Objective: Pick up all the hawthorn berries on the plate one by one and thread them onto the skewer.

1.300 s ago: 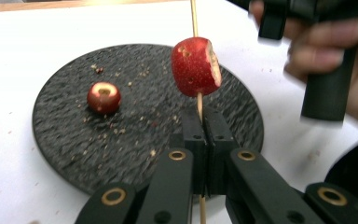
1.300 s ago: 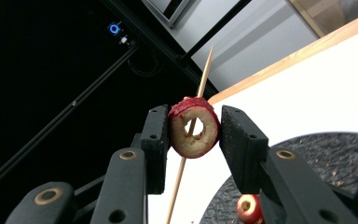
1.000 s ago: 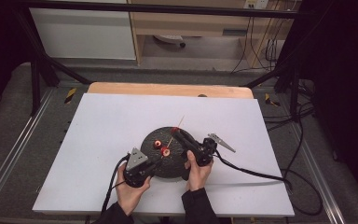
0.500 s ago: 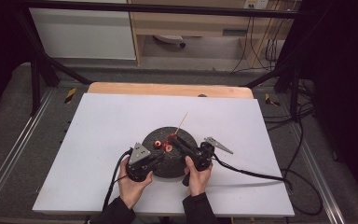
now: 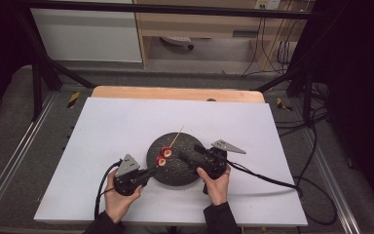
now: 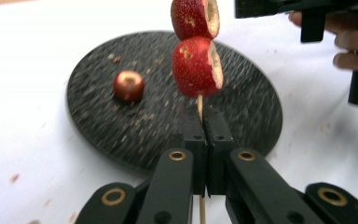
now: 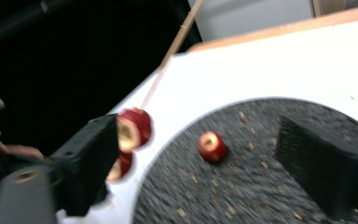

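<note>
- The skewer (image 6: 199, 105) is a thin, pale wooden stick. In the left gripper view it rises from between the black jaws; in the right gripper view (image 7: 170, 51) its bare upper length slants up against the dark background.
- Two red fruit pieces sit on the stick, one just above the other. The lower fruit piece (image 6: 196, 66) and the upper fruit piece (image 6: 195, 17) both have speckled red skin and a pale, cut face turned to one side.
- The left gripper (image 6: 204, 140) is closed tight on the skewer just below the lower piece, its jaws pressed together with the stick between them.
- In the high view the left gripper (image 5: 152, 170) holds the skewer over the near-left edge of the plate (image 5: 190, 170), with the stick tip pointing away across it.
- The plate is round, dark and speckled, strewn with pale crumbs, and lies on a white table (image 5: 126, 126).
- One loose fruit (image 6: 128, 86) lies on the plate, red and round with a hollowed top, well apart from the skewered pair. It shows also in the right gripper view (image 7: 212, 146).
- The right gripper (image 7: 191, 158) has just been opening; its jaws stand wide apart with nothing clamped between them, one jaw just beside the skewered pieces.
- Count: one skewer, three fruit pieces (two threaded, one loose), one plate, two grippers.
</note>
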`<state>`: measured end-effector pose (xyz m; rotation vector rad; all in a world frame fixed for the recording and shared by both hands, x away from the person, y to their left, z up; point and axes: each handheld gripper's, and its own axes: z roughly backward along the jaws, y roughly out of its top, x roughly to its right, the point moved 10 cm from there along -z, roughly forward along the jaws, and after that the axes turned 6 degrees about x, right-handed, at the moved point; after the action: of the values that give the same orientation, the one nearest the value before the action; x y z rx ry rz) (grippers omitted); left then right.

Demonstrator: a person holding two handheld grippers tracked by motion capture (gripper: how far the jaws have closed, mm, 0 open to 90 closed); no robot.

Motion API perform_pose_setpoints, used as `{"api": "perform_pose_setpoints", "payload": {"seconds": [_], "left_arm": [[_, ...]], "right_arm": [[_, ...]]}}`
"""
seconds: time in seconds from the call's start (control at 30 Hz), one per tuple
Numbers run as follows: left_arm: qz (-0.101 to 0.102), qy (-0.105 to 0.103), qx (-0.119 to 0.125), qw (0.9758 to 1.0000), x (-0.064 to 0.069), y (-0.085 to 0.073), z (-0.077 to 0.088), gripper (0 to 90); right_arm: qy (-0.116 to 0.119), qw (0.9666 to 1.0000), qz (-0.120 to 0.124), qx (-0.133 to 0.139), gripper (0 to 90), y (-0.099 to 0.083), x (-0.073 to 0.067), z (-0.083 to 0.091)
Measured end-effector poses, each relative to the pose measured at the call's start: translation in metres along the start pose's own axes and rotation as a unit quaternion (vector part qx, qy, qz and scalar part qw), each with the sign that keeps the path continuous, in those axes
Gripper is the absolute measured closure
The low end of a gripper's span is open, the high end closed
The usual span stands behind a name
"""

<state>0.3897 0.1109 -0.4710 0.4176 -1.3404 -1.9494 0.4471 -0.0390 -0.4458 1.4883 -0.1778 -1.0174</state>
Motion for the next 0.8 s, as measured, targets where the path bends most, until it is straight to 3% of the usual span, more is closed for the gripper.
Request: {"api": "perform_pose_setpoints", "payload": {"seconds": [0.17,0.37,0.53,0.8], "left_arm": [[-0.003,0.004,-0.009,1.0,-0.014,-0.011,0.016,88.9],[-0.01,-0.006,-0.019,0.9998,-0.025,-0.018,0.032,88.9],[-0.011,-0.008,-0.022,0.9997,-0.032,-0.024,0.037,88.9],[-0.01,-0.004,-0.024,0.9997,-0.045,-0.028,0.05,88.9]], "right_arm": [[-0.006,0.9977,0.036,-0.058,5.4,-0.013,0.007,0.002],[-0.016,0.992,0.064,-0.107,3.2,-0.021,0.013,0.004],[-0.024,0.9852,0.086,-0.146,2.7,-0.023,0.013,0.004],[-0.023,0.9749,0.116,-0.188,3.8,-0.018,0.0,-0.011]]}}
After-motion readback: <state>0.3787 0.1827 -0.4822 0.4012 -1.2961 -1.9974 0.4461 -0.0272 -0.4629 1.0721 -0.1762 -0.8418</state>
